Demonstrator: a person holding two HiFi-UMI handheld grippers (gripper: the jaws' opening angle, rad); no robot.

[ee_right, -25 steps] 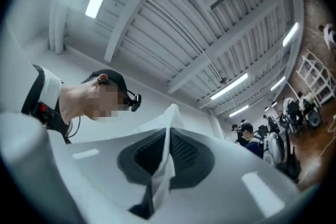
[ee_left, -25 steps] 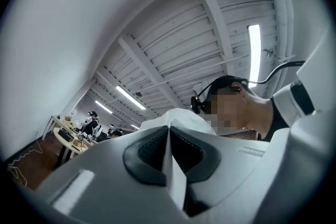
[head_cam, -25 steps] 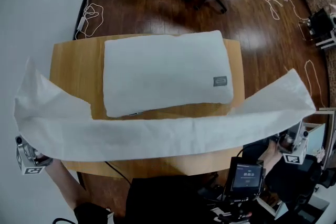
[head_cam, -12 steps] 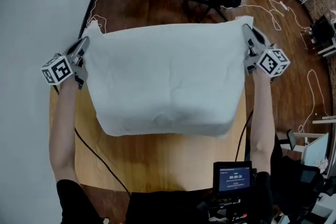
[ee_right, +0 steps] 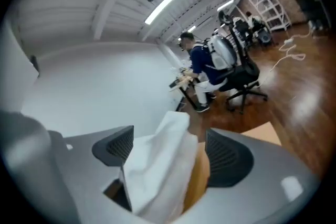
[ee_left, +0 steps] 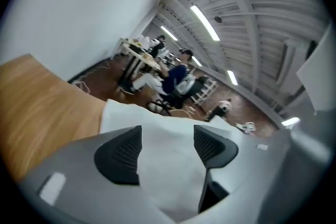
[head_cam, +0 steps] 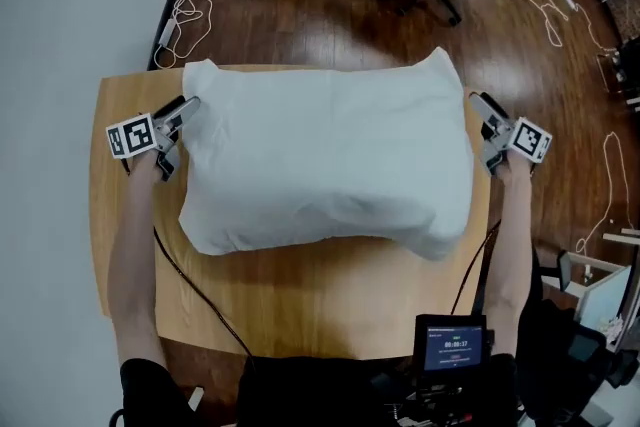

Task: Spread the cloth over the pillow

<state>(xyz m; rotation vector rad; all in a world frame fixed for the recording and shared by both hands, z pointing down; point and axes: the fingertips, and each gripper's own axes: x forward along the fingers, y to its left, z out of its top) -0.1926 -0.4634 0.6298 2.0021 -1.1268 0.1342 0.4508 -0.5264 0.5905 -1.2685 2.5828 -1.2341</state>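
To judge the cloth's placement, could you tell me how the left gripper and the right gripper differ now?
The left gripper is over the table, at the cloth's left edge; the right gripper hangs at the table's right rim. Between the left gripper's jaws the cloth lies smooth; between the right gripper's it stands bunched in a fold. Shared: both are opening, and neither grips the cloth.

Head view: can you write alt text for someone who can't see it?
Seen from above, a white cloth lies spread on a wooden table, hiding the pillow beneath. A person's left gripper and right gripper sit at its far corners, jaws opening with cloth between them.
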